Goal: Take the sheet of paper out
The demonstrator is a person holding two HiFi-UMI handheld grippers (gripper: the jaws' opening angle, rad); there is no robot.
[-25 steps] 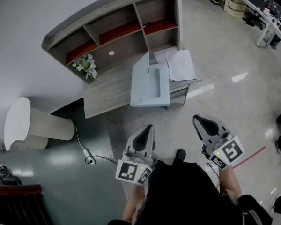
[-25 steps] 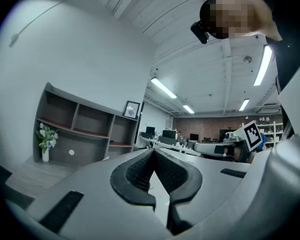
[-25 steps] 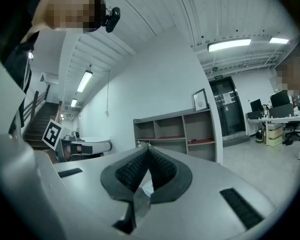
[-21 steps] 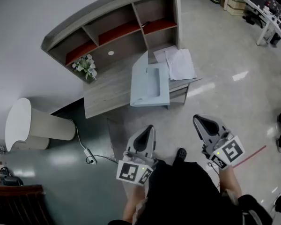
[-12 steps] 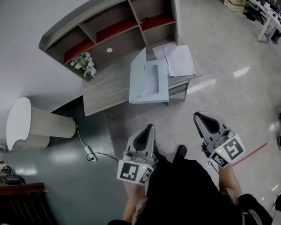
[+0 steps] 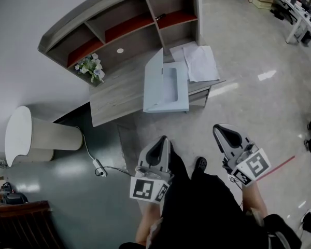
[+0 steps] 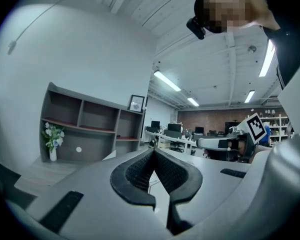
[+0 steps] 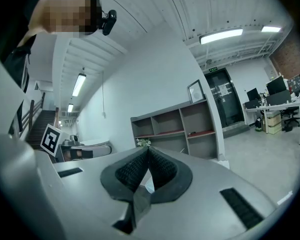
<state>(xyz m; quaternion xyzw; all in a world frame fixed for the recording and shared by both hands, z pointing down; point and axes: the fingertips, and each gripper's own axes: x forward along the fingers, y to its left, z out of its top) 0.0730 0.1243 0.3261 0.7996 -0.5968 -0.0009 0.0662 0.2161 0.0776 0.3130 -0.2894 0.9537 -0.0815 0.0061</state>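
Sheet of paper (image 6: 199,62): lies at the bench's (image 6: 114,95) right end, just beside the open folder (image 6: 166,90).
Left claw (image 6: 159,141): pressed together, empty.
Right claw (image 6: 220,131): pressed together, empty.
Progress: apparently not begun; both claws are well apart from the bench.

The left tool (image 6: 160,140) sits at 6 o'clock in the head view and the right tool (image 6: 218,129) at 5 o'clock. They are held side by side, level, pointing toward 12. Each has its jaws pressed together, tips meeting, and holds nothing.
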